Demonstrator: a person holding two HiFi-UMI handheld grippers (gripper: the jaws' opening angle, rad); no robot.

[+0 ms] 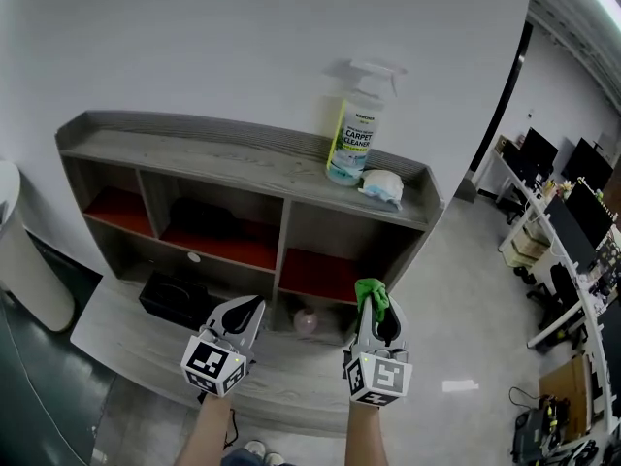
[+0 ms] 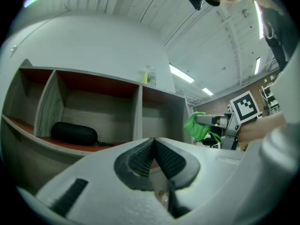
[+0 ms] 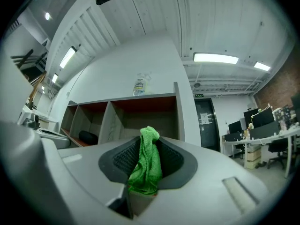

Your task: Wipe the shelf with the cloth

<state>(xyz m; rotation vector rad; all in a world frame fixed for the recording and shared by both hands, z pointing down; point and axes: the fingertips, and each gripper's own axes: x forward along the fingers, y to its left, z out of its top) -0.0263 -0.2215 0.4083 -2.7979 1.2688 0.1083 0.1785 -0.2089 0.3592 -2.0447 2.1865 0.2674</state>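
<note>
Right gripper (image 3: 149, 144): jaws pinching a bright green terry cloth (image 3: 146, 165). The cloth is bunched into a narrow fold; one rounded end rises above the jaw tips and the rest hangs down between the ribbed black pads. The cloth is held in the air in front of a grey wood-grain shelf unit (image 1: 223, 158), at the level of its right-hand compartment and apart from it.

Left gripper (image 2: 153, 142): jaws pressed together at the tips, with nothing between them. It is held level with the right gripper and just to its left. Each gripper carries a cube with black-and-white square markers.

Shelf unit: a long top board with a low raised rim, above three open compartments with red floors, above a wider lower ledge.
- On the top board, toward its right end, a clear plastic spray bottle (image 1: 355, 139) with a white trigger stands upright. Its label reads "CARPET CLEANER"; the smaller print is too small to read.
- A crumpled white wipe (image 1: 382, 186) lies just beside the bottle, on its right.
- A black oblong case (image 2: 74, 133) lies in the middle compartment.
- A black box (image 1: 175, 297) and a pale pink round object (image 1: 306, 321) sit on the lower ledge.

To the right, well apart from the shelf unit, stand office tables with dark monitors (image 1: 558, 192).
</note>
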